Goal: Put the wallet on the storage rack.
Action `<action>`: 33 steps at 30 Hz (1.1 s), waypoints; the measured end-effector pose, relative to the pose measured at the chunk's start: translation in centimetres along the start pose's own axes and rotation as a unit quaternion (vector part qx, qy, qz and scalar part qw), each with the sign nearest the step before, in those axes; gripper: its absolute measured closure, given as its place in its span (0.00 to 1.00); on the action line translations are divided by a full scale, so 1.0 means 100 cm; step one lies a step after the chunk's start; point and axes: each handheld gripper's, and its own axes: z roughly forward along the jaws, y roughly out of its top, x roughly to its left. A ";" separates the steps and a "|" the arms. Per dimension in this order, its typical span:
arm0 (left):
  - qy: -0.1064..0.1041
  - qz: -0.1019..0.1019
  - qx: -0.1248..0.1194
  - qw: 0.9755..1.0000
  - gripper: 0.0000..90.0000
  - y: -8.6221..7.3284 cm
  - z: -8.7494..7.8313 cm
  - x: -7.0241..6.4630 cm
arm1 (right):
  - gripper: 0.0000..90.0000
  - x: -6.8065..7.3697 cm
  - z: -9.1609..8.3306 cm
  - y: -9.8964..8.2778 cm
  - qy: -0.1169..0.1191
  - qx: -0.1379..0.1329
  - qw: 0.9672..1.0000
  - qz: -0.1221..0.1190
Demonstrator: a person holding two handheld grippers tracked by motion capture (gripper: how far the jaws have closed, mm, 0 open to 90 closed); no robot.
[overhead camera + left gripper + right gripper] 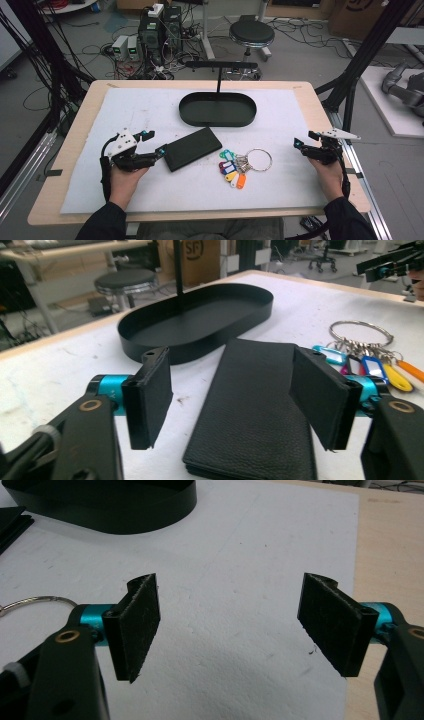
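Observation:
A black leather wallet (192, 148) lies flat on the white mat, left of centre. My left gripper (154, 142) is open at the wallet's left end. In the left gripper view the wallet (255, 405) runs away between the two pads, and the left gripper (235, 400) has a gap at each pad. A key ring with several coloured tags (240, 167) lies to the wallet's right, seen also as key ring (360, 332). My right gripper (305, 139) stands open near the table's right edge; the right gripper (232, 630) has bare mat between its pads.
A black oval tray (217, 120) with an upright T-shaped stand (220, 65) sits at the back centre of the white mat (150, 105). The table's wooden edge (330, 130) runs close by the right hand. A stool and cables stand on the floor beyond.

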 end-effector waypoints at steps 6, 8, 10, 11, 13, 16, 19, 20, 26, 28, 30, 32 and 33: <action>0.004 0.017 0.008 1.000 0.33 0.002 0.000 -0.003 | 0.28 -0.002 0.000 -0.001 -0.016 0.002 1.000 0.002; 0.002 0.016 0.008 1.000 0.33 0.002 0.001 -0.003 | 0.28 -0.002 0.000 -0.001 -0.018 0.004 1.000 0.003; 0.007 0.027 0.016 0.999 0.32 0.000 0.002 -0.003 | 0.29 -0.004 0.000 -0.002 -0.020 0.005 1.000 0.004; 0.007 0.027 0.016 0.999 0.31 0.000 0.002 -0.003 | 0.29 -0.004 0.000 -0.002 -0.020 0.005 1.000 0.004; 0.010 0.029 0.024 0.999 0.31 -0.001 0.002 -0.003 | 0.29 -0.005 -0.001 -0.002 -0.024 0.006 1.000 0.008; 0.010 0.031 0.023 0.999 0.30 -0.003 -0.002 -0.004 | 0.29 -0.004 -0.001 -0.002 -0.027 0.006 1.000 0.005; 0.004 0.033 0.019 0.999 0.30 -0.003 -0.004 -0.004 | 0.29 -0.004 -0.001 -0.002 -0.028 0.006 1.000 0.001; 0.002 0.034 0.020 0.999 0.30 -0.004 -0.004 -0.006 | 0.29 -0.004 0.000 -0.002 -0.028 0.006 1.000 0.000; -0.007 0.055 0.043 0.998 0.29 -0.007 0.001 -0.022 | 0.29 -0.003 0.000 -0.001 -0.033 0.003 0.999 0.003; -0.012 0.058 0.051 0.997 0.29 -0.009 0.004 -0.026 | 0.29 -0.003 0.000 -0.001 -0.034 0.001 0.999 0.001; -0.011 0.059 0.062 0.996 0.31 -0.011 0.005 -0.028 | 0.29 -0.003 0.000 -0.001 -0.036 0.000 0.999 0.002; -0.005 0.059 0.072 0.996 0.32 -0.013 0.008 -0.030 | 0.29 -0.003 0.001 -0.001 -0.036 -0.002 0.999 0.000; -0.005 0.064 0.080 0.995 0.34 -0.014 0.009 -0.030 | 0.29 -0.003 0.001 -0.001 -0.036 -0.001 0.999 0.000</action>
